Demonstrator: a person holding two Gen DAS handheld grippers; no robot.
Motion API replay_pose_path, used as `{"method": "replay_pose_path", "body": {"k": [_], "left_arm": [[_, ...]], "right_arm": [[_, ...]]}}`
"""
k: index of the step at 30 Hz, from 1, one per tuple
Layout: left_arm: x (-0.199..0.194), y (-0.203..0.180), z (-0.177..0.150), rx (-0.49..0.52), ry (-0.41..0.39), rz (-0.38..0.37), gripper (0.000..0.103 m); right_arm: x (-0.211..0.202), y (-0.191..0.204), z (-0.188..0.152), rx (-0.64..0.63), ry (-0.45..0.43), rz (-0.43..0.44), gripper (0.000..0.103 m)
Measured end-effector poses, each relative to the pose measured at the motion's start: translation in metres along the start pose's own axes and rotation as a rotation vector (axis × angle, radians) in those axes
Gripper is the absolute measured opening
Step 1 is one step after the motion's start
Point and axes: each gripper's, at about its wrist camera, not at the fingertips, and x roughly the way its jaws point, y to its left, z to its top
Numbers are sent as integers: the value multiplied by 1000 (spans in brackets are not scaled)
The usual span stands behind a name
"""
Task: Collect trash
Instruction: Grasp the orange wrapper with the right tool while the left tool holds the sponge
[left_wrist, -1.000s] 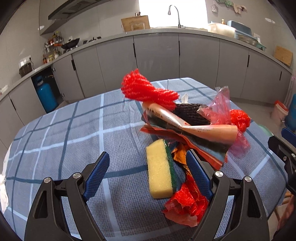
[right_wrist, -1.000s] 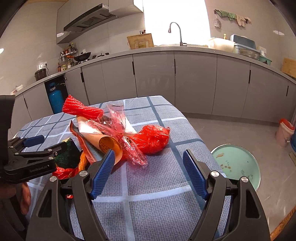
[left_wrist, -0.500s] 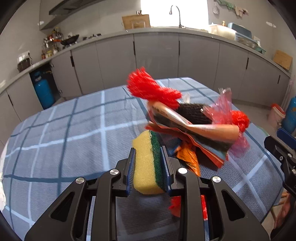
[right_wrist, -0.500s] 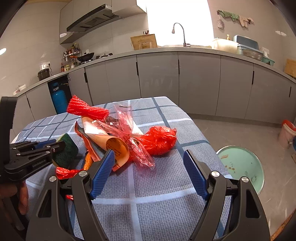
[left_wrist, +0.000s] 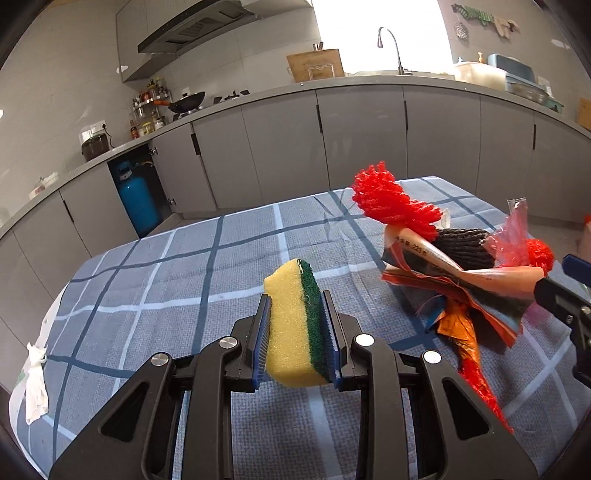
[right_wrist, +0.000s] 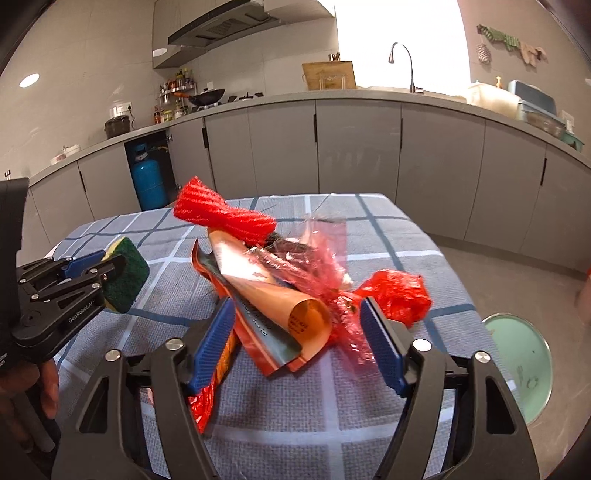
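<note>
Lifted since the earlier frame, sponge sits clamped in my left gripper — right gripper, apart, straddles wrapper pile; loose film may slip out.

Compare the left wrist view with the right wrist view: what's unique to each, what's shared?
Left wrist only: the sponge's yellow foam side clamped between the left hand-held gripper's pads, and a white rag at the table edge.
Right wrist only: the green bin lid on the floor, and the open right hand-held gripper around the rolled orange wrapper.
Both: red mesh net, checked tablecloth, blue gas cylinder.
</note>
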Motion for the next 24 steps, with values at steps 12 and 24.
{"method": "replay_pose_path", "body": {"k": [12, 24], "left_arm": [[3, 2, -6, 7, -5, -5, 27], [-18, 7, 0, -11, -60, 16, 27]], "right_arm": [[26, 14, -3, -49, 86, 43, 19], [-14, 44, 0, -162, -32, 87, 5]]}}
